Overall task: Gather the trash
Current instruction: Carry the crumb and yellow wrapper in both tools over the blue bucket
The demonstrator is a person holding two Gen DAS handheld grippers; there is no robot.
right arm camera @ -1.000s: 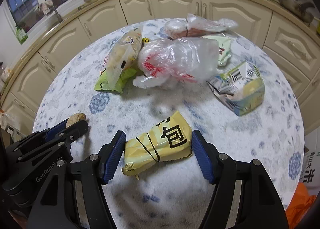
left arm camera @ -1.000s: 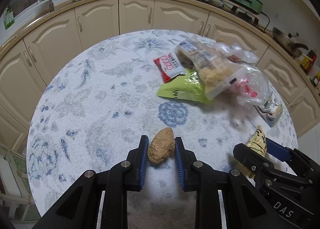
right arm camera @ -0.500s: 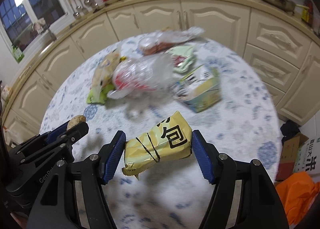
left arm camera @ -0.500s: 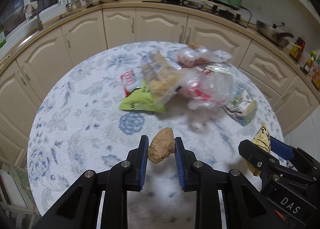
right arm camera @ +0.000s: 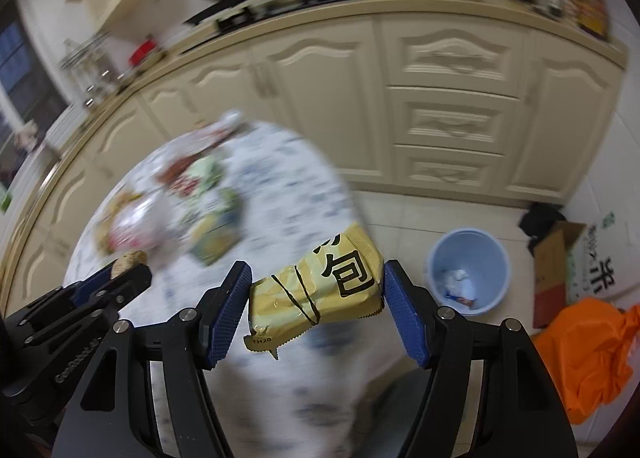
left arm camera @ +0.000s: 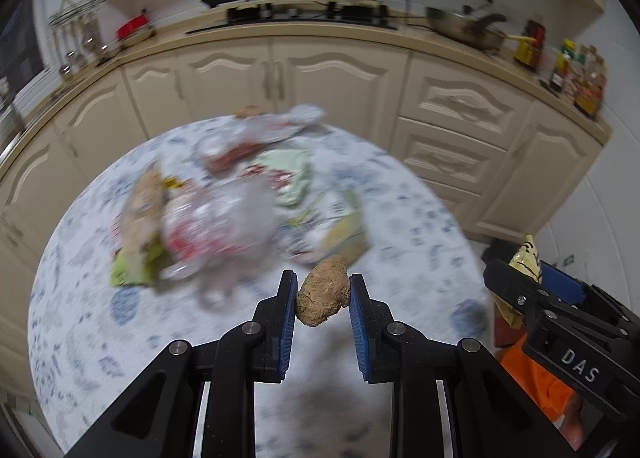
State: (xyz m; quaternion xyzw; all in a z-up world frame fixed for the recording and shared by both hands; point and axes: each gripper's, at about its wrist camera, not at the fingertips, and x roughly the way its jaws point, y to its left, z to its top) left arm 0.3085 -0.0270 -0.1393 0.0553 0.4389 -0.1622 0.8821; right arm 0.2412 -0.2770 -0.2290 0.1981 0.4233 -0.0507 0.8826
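While most of the litter is not yet gathered, the round table point(left arm camera: 80, 298) with its blue-flowered cloth carries a blurred heap toward its far side: a clear plastic bag point(left arm camera: 224, 217), a green wrapper point(left arm camera: 132, 270), a flattened carton point(left arm camera: 340, 234) and other packets too smeared to name. On the tiled floor to the right of the table stands a pale blue bin point(right arm camera: 468, 270), with a few scraps already at its bottom; I judge this to be where the trash goes. An orange bag point(right arm camera: 592, 346) and a cardboard box point(right arm camera: 556, 258) lie further right of the bin. The right gripper point(right arm camera: 316, 298) is clamped on a yellow snack packet point(right arm camera: 320, 282), held in the air over the table's right edge, near the bin. The left gripper point(left arm camera: 322, 298) pinches a small brown crumpled lump point(left arm camera: 322, 296) above the near part of the table. Both pieces remain to be dropped, then the heap cleared.
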